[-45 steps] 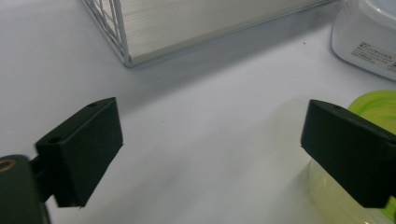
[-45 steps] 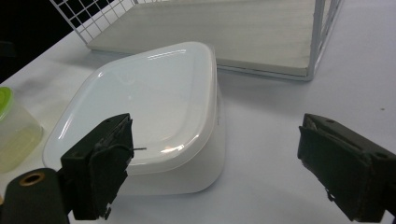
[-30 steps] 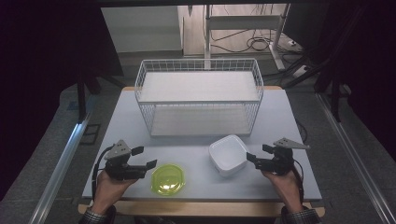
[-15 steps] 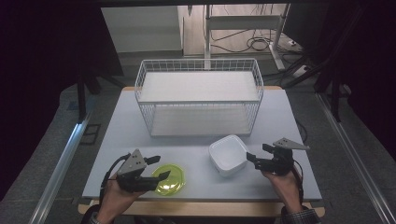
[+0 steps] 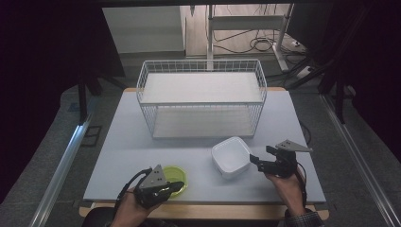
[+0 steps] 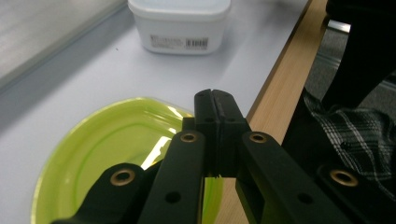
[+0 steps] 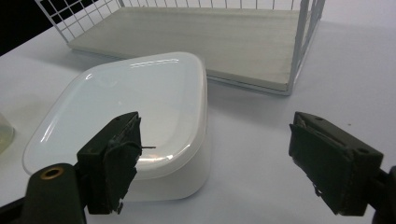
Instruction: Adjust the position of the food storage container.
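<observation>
The grey table (image 5: 142,142) takes up the middle of the high view, with a wooden strip along the person's edge; at its far half stands a white wire basket (image 5: 202,97), open at the top, with a pale board as its floor; nearer the person, right of centre, sits a white lidded container (image 5: 231,156), upside-looking smooth on top, well short of the basket's front; left of it and closer to the table's near edge lies a yellow-green plate (image 5: 176,184), flat on the surface.

The left gripper (image 5: 163,188) comes in from the bottom at the plate's near rim; in the left gripper view its jaws are pressed together with a sliver of green showing between them, so it seems clamped on the plate's edge (image 6: 140,144), though the contact itself is hidden behind the jaws; the container (image 6: 180,23) shows farther off across the table in that view.

The right gripper (image 5: 259,160) sits just right of the container, aimed at it; in the right gripper view its jaws stand wide apart, one over the container's near corner (image 7: 135,112) and one out over bare table; the basket (image 7: 299,46) stands beyond.
</observation>
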The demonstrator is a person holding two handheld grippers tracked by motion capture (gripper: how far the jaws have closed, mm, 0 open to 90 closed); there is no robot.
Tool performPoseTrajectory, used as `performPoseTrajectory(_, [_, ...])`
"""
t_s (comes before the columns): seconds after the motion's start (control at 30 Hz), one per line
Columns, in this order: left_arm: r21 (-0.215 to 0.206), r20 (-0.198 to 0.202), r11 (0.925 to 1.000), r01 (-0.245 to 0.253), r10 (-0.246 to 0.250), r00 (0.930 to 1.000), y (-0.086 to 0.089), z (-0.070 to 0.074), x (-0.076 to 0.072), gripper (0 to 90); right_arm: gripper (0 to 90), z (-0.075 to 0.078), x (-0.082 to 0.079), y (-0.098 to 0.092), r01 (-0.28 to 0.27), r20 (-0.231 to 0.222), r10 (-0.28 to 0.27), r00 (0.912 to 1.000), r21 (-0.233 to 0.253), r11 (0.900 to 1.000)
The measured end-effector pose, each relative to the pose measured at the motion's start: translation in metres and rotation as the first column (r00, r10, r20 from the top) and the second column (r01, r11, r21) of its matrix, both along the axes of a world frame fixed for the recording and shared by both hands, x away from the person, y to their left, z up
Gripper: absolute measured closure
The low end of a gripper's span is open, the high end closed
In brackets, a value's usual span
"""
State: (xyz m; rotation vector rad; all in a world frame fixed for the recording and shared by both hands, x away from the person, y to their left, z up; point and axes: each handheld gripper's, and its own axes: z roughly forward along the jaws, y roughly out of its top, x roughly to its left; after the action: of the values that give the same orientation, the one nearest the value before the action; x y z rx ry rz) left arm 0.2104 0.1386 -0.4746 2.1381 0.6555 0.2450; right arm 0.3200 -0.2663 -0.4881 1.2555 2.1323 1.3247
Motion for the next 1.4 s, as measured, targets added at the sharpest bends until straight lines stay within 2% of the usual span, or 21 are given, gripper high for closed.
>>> performPoseTrajectory(0.13, [0.002,-0.019,1.0000,0.007,-0.007,0.9998,-0.005,-0.005,-0.003,89.9,17.5,-0.001,0.000,0.001,0.001,-0.006,-0.001,1.0000,-0.009,1.000])
performPoseTrajectory(0.23, [0.024,-0.025,0.9996,0.014,-0.013,0.9996,-0.010,-0.009,-0.006,90.0,17.5,-0.002,0.001,0.002,-0.003,-0.009,0.003,1.0000,-0.017,1.000])
performPoseTrajectory(0.4, [0.038,-0.044,0.9993,0.001,0.001,0.9990,-0.013,-0.016,-0.006,90.0,17.5,-0.002,0.000,0.002,-0.007,-0.012,0.006,0.9999,-0.019,1.000])
performPoseTrajectory(0.5, [0.027,-0.057,0.9996,0.003,-0.002,0.9984,-0.013,-0.017,-0.005,90.0,17.5,-0.003,0.001,0.002,-0.006,-0.015,0.006,0.9999,-0.026,1.000])
performPoseTrajectory(0.63, [0.056,-0.059,0.9983,-0.018,0.021,0.9980,-0.013,-0.021,-0.003,89.9,17.5,-0.003,0.001,0.002,-0.004,-0.018,0.003,0.9998,-0.029,1.000])
performPoseTrajectory(0.87, [0.026,-0.085,0.9982,-0.054,0.056,0.9948,-0.003,-0.022,0.004,90.0,17.6,-0.004,0.001,0.002,-0.001,-0.024,0.000,0.9997,-0.030,1.000])
performPoseTrajectory(0.97, [0.044,-0.089,0.9961,-0.076,0.080,0.9928,0.000,-0.025,0.007,89.9,17.6,-0.004,0.001,0.002,-0.001,-0.023,0.000,0.9997,-0.031,1.000])
performPoseTrajectory(1.03, [0.037,-0.095,0.9952,-0.091,0.094,0.9911,0.005,-0.026,0.010,90.0,17.6,-0.004,0.001,0.002,0.000,-0.022,0.000,0.9998,-0.030,1.000])
performPoseTrajectory(1.2, [0.030,-0.094,0.9895,-0.141,0.144,0.9852,0.018,-0.027,0.018,90.0,17.7,-0.004,0.001,0.002,-0.001,-0.021,0.000,0.9998,-0.030,1.000])
performPoseTrajectory(1.4, [0.022,-0.094,0.9789,-0.203,0.204,0.9743,0.038,-0.028,0.029,89.9,19.3,-0.003,0.001,0.002,-0.007,-0.019,0.006,0.9998,-0.031,0.999])
